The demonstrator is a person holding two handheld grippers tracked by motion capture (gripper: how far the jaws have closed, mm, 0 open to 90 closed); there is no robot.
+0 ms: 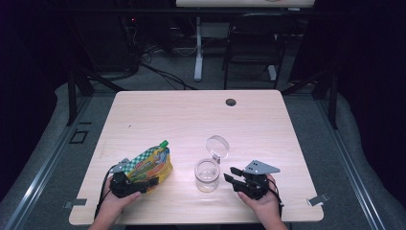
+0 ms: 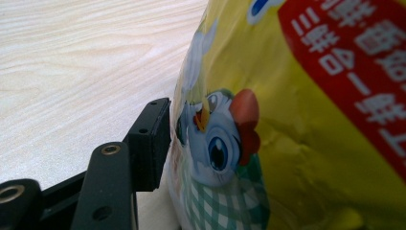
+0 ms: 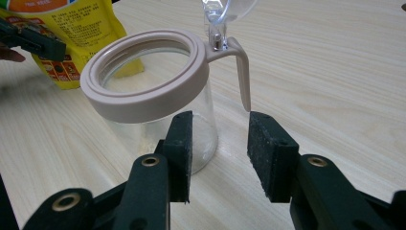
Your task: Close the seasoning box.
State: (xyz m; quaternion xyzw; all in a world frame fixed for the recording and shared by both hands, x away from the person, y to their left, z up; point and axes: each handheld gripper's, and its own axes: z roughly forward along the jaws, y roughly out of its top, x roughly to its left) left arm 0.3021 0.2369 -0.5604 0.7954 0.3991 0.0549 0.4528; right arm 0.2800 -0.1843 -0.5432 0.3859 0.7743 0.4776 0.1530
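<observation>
A yellow spouted pouch (image 1: 152, 164) with a green cap and a cartoon chicken (image 2: 287, 134) stands tilted at the table's front left. My left gripper (image 1: 143, 184) is shut on its lower end. One black finger (image 2: 151, 143) presses the pouch's side, and the other is hidden behind it. A clear glass jar (image 1: 207, 175) with a beige rim (image 3: 143, 79) stands at front centre, its clear flip lid (image 1: 218, 145) swung open. My right gripper (image 3: 220, 153) is open just right of the jar, with the jar's beige handle tab (image 3: 242, 72) ahead of its jaws and nothing held.
The light wood table (image 1: 191, 120) has a cable hole (image 1: 231, 102) near its far edge. A dark chair (image 1: 253, 43) and another table's leg (image 1: 198, 52) stand beyond it. Metal clips (image 1: 318, 200) sit at the front corners.
</observation>
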